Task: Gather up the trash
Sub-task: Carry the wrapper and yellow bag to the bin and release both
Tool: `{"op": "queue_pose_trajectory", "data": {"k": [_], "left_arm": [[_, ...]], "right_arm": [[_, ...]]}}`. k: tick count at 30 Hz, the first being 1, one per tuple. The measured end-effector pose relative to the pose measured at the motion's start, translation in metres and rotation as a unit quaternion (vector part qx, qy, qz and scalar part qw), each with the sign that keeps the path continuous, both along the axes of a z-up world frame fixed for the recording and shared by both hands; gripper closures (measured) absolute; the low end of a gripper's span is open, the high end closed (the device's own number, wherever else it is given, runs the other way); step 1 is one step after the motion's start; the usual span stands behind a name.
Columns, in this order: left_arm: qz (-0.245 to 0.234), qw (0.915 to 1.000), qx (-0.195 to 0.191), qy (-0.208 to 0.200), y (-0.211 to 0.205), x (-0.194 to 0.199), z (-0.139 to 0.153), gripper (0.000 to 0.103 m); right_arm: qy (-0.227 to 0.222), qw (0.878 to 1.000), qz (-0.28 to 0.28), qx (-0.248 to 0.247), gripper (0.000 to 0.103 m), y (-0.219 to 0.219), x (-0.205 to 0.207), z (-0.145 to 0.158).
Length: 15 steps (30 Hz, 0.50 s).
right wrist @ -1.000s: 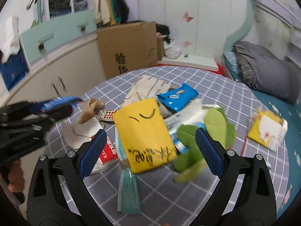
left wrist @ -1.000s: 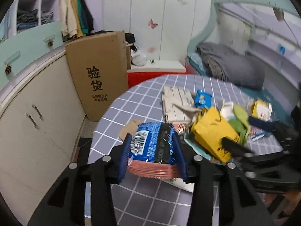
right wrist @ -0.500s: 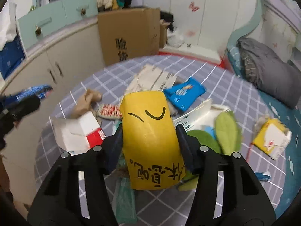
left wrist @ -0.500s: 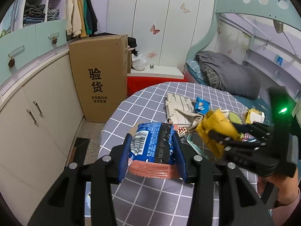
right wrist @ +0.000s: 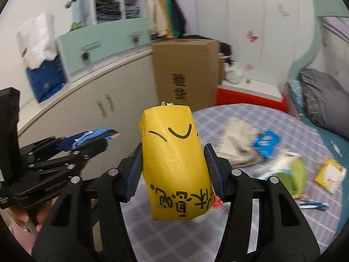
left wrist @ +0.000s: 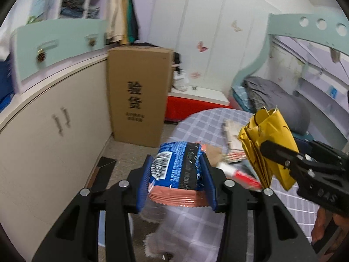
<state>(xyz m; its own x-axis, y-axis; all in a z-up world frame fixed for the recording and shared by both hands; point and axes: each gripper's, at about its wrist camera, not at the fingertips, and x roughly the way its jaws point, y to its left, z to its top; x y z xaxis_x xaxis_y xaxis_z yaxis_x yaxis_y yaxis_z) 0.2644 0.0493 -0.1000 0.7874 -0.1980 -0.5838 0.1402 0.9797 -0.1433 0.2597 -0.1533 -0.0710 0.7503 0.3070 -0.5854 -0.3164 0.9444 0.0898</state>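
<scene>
Right gripper [right wrist: 173,170] fingers, earlier apart, now clamp yellow bag [right wrist: 174,163], lifted; left gripper [left wrist: 177,174] fingers still clamp blue wrapper [left wrist: 176,168].

A: Where is the cardboard box [right wrist: 185,72] standing?
B: Behind the table [right wrist: 272,229], against the cabinet [right wrist: 91,118].

A: And the bed [right wrist: 320,91]?
B: Lying to the table's right. A cloth [right wrist: 237,146] and wrappers [right wrist: 267,143] are lying on the table.

My left gripper [left wrist: 177,180] and right gripper [right wrist: 174,170] are black with ribbed blue pads (silver screws at joints)
</scene>
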Motion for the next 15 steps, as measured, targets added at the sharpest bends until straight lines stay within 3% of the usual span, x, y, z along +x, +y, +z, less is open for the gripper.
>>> {"op": "queue_pose_trajectory", "data": {"k": [6,15], "left_arm": [[0.073,0.9963,-0.003,0.046,0.085,0.005,-0.036,0.06],[0.144,0.9814,0.017,0.126,0.169,0.018,-0.103,0.06]], "right_arm": [[0.022,0.998,0.054,0.013,0.049,0.083,0.006,-0.022],[0.08,0.992,0.098,-0.005,0.049,0.196,0.033,-0.095]]}}
